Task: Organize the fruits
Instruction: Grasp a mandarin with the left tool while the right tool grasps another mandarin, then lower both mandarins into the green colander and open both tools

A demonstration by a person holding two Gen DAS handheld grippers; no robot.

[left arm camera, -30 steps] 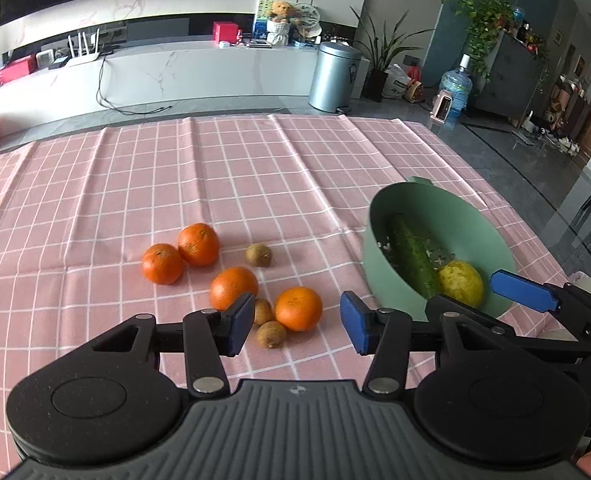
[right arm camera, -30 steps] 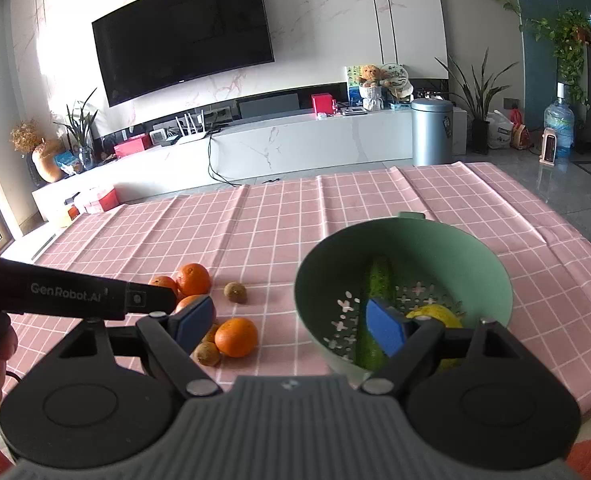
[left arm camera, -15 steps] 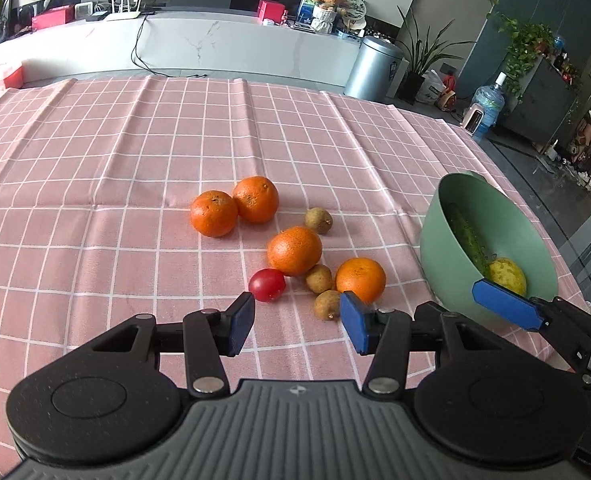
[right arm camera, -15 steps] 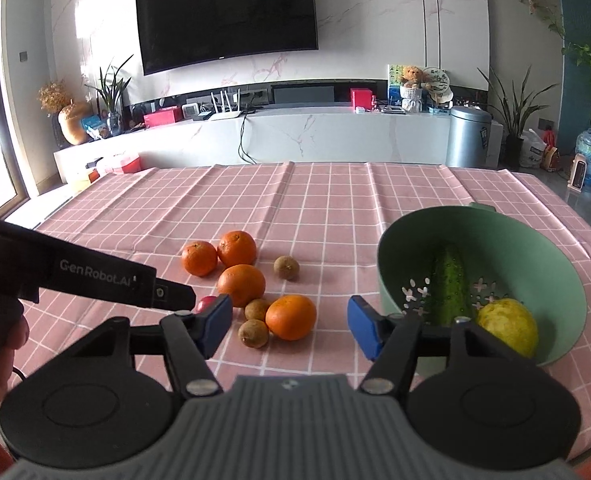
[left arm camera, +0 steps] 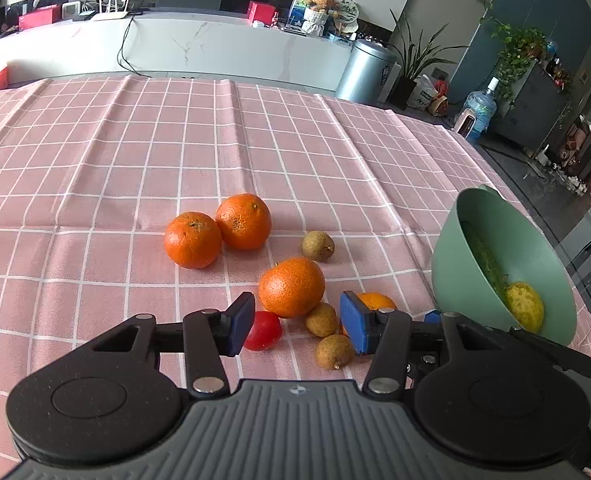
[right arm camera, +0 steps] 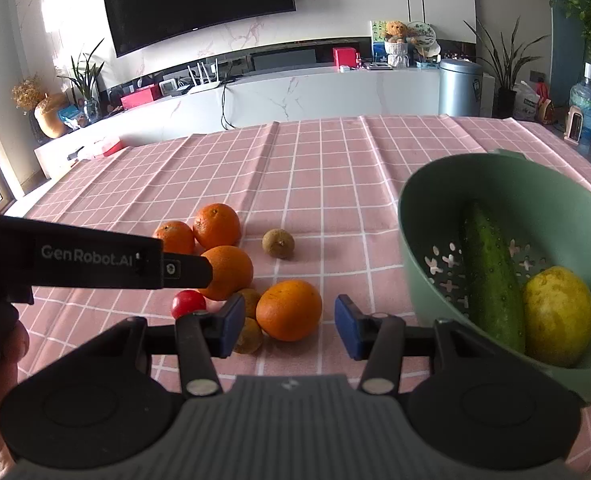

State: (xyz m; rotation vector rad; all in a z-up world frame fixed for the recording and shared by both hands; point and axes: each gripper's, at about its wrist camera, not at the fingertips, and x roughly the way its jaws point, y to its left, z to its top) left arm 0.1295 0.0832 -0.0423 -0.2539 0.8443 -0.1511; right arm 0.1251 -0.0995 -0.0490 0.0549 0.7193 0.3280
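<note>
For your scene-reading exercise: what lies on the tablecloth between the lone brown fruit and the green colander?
Nothing: in the right wrist view, only bare checked tablecloth lies between the lone brown fruit and the green colander.

Pink checked cloth [left arm camera: 255, 152] covers the table, matt and creased into ridges. The oranges [left arm camera: 291, 287] show dimpled, faintly shiny peel; the tomato [left arm camera: 264, 330] gleams smooth. The green colander [right arm camera: 543, 216] looks matt plastic. The cucumber [right arm camera: 491, 280] is bumpy and glossy.
</note>
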